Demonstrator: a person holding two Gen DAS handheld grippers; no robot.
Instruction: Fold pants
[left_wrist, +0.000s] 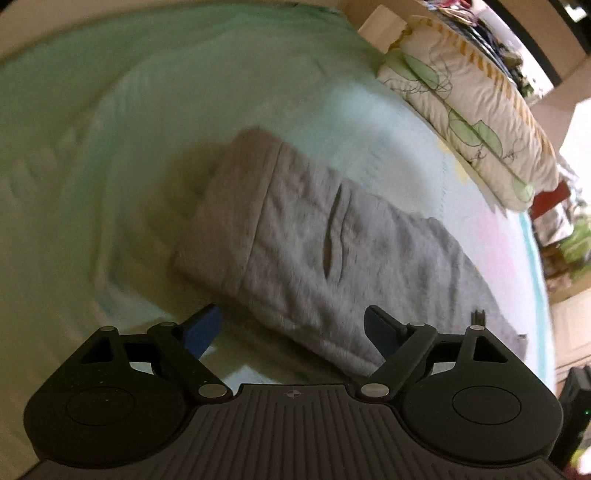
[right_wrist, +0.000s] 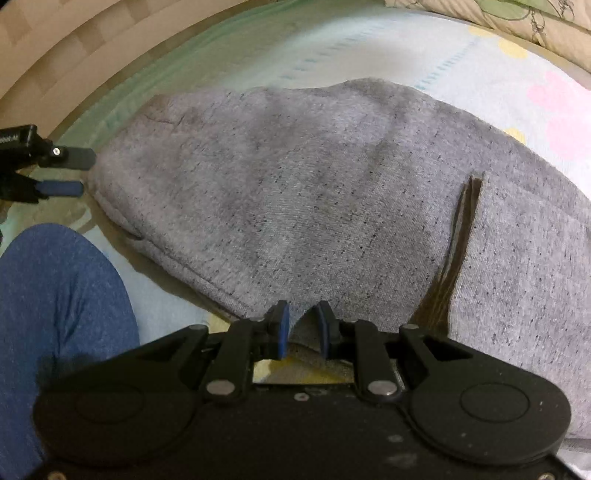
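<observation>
1. A bed with a pale green sheet (left_wrist: 110, 110) carries the work; a leaf-print pillow (left_wrist: 469, 110) lies far behind.
2. The right gripper (right_wrist: 301, 328), narrow, pinches the near hem of the grey pants (right_wrist: 314, 184).
3. The left gripper (left_wrist: 291, 328) stands wide and empty, just before the pants' edge.
4. The pants look soft, light and limp; take them at corners or hems.
5. Their long axis runs across the bed, from the left gripper toward the right one.
</observation>
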